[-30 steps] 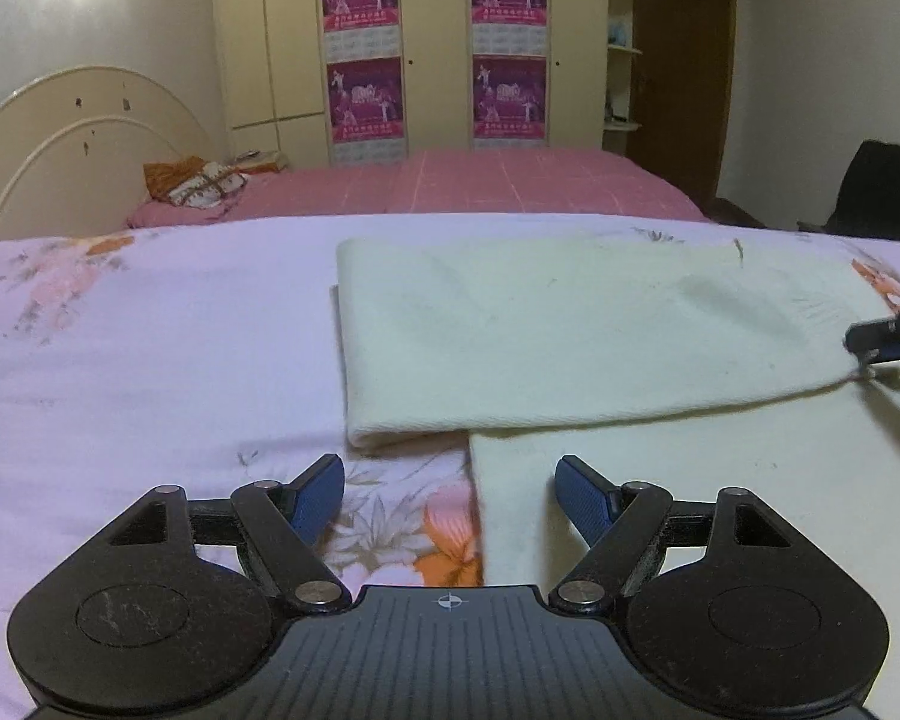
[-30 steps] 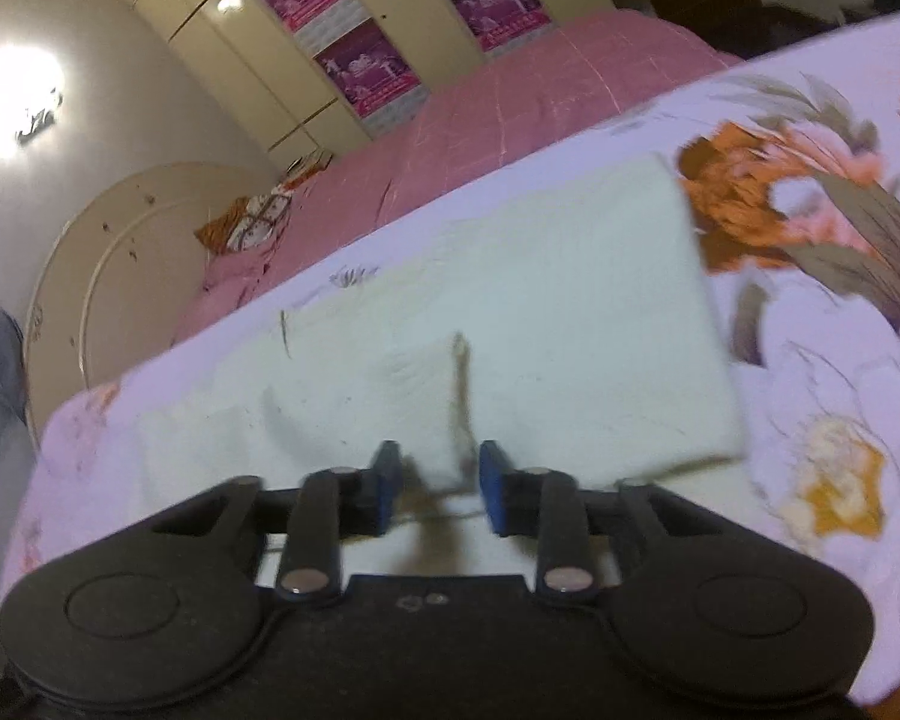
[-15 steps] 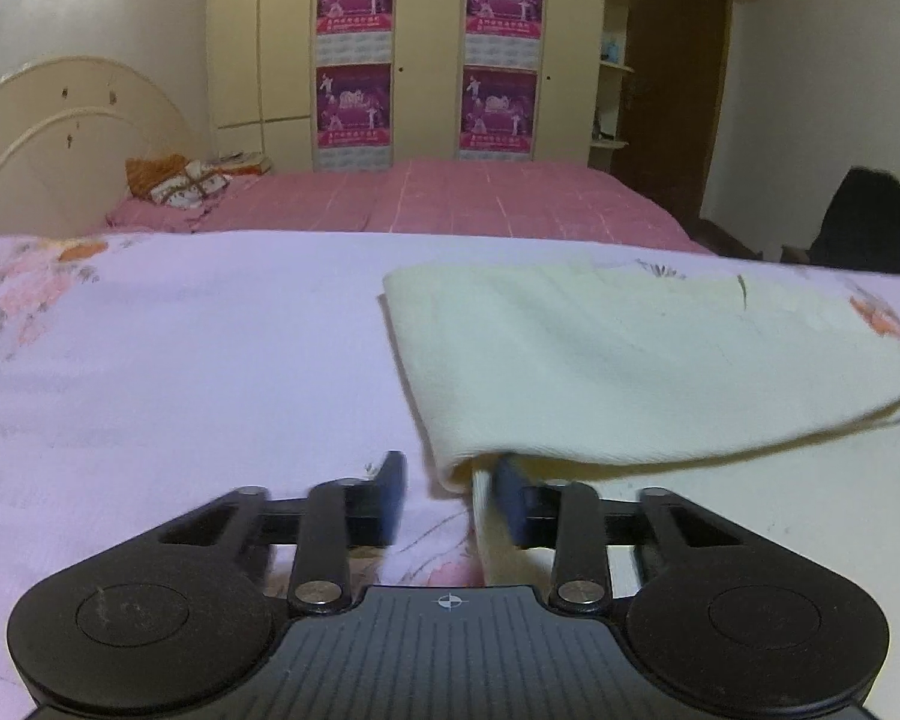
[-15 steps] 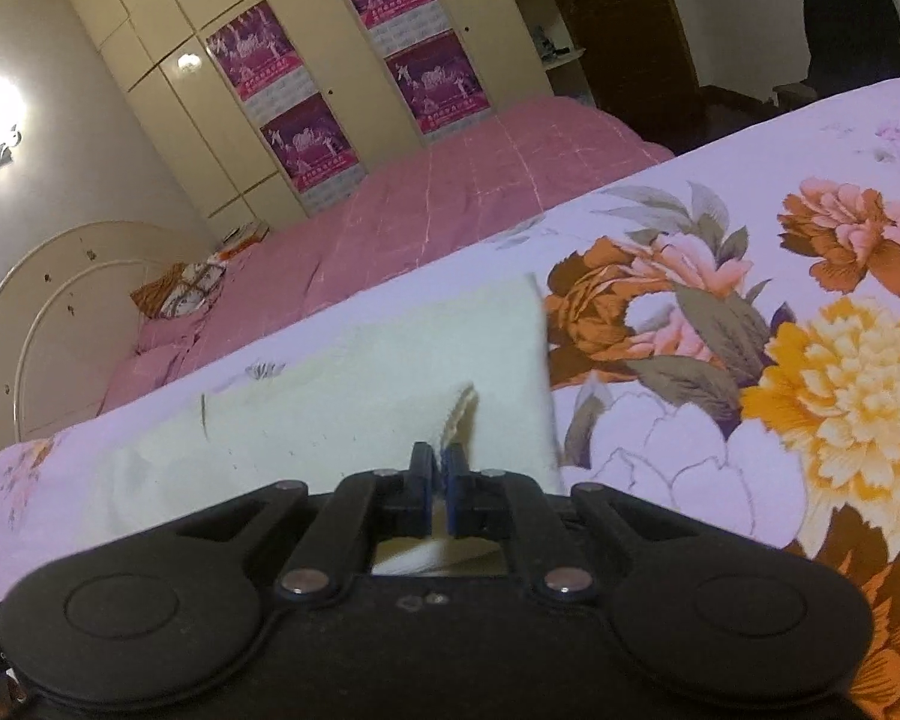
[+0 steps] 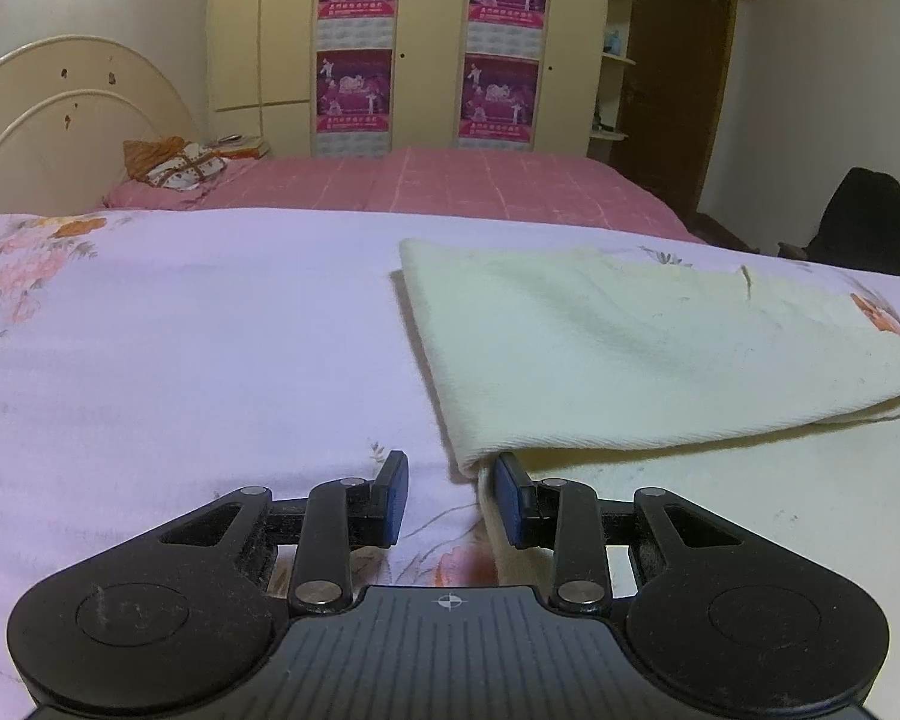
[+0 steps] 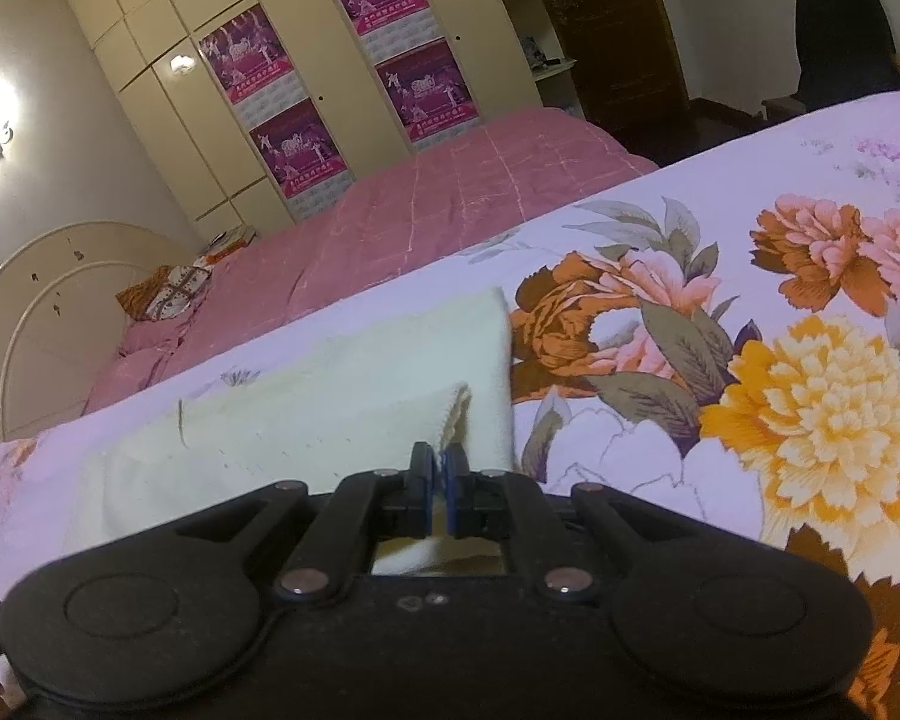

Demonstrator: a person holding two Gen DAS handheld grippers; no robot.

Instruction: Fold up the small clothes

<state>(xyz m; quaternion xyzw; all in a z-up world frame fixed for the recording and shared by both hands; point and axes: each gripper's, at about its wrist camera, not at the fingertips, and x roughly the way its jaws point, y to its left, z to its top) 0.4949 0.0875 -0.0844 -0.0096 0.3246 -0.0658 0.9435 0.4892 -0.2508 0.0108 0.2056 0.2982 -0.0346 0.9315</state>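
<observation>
Right gripper (image 6: 437, 483) had its jaws pressed together on a corner of the cream knitted garment (image 5: 642, 354), which lay folded on the floral purple bedsheet (image 5: 210, 348). Left gripper (image 5: 450, 495) stood spread around the near folded corner — soft, light, floppy cloth, best pinched at corners.

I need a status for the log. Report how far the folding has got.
Done: the cream garment already lies doubled over on the floral bedsheet, one layer atop another. In hand: the right gripper is shut on its right-hand corner, while the left gripper is open at the left-hand corner, gripping nothing. Left: close the left gripper and carry both corners over for the next fold.
</observation>
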